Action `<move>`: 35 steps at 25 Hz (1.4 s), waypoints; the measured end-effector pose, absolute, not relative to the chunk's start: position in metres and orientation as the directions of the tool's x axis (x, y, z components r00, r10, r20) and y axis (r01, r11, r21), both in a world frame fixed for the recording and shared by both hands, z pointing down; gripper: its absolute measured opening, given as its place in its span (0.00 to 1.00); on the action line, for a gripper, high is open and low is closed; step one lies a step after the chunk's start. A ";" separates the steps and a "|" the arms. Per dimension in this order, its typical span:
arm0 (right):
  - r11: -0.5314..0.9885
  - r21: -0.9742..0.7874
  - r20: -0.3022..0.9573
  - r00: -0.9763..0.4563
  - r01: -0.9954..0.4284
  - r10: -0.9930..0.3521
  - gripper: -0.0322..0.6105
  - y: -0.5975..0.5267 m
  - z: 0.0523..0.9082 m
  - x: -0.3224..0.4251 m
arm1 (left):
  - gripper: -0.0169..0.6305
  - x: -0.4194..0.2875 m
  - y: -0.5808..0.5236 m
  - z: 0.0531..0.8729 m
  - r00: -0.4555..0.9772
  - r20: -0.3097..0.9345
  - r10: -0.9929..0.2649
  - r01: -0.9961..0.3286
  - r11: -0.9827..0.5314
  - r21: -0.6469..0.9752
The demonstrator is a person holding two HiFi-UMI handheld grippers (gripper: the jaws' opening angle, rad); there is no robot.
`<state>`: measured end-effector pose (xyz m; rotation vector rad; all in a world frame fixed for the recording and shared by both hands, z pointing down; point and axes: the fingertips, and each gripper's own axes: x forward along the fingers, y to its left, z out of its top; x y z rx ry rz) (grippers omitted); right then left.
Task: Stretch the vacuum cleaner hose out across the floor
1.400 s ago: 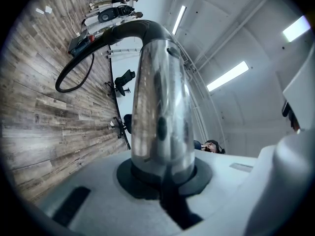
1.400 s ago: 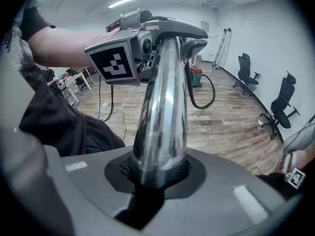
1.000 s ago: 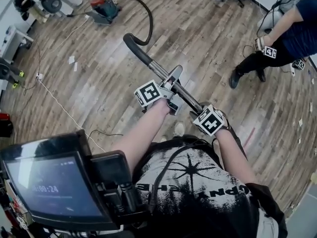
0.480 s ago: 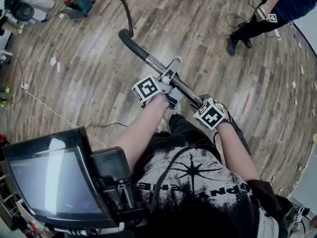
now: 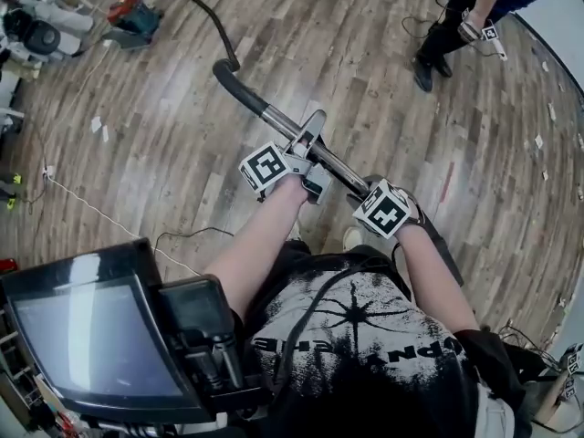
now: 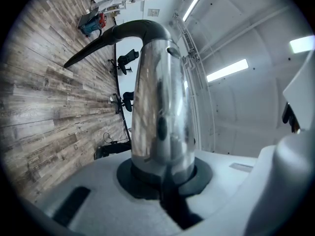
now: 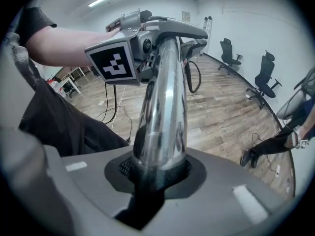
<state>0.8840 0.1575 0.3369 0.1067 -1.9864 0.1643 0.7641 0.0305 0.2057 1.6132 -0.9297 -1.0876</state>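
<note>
A red and teal vacuum cleaner (image 5: 132,18) stands far off at the top left of the head view. Its black hose (image 5: 196,3) runs over the wood floor to a bent black handle (image 5: 235,82), which joins a chrome tube (image 5: 290,129). My left gripper (image 5: 310,149) is shut on the chrome tube (image 6: 160,107) just below the handle. Lower on the same tube (image 7: 162,107), my right gripper (image 5: 370,192) is shut too. In the right gripper view the left gripper's marker cube (image 7: 115,58) sits beside the tube, with the hose (image 7: 196,77) behind it.
Another person (image 5: 452,26) stands at the top right. A thin cable (image 5: 100,213) lies across the floor on the left, and equipment (image 5: 36,26) stands at the top left. A screen (image 5: 91,336) hangs at my chest. Office chairs (image 7: 266,80) line the far wall.
Both grippers have carried the tube away from the vacuum cleaner, which now sits farther up and left. The hose's arch has flattened. The other person has slid toward the top edge.
</note>
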 end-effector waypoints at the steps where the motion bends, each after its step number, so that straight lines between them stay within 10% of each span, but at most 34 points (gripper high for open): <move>1: 0.987 -0.067 0.913 -0.408 -0.145 0.002 0.20 0.158 0.337 0.895 | 0.09 0.774 0.032 0.206 0.310 -0.223 -0.924 -0.082 -0.260 0.962; 35: 0.928 0.165 0.925 -0.274 -0.333 -0.263 0.23 0.209 0.358 1.041 | 0.09 0.927 0.079 0.260 0.427 -0.150 -0.892 -0.005 -0.169 0.986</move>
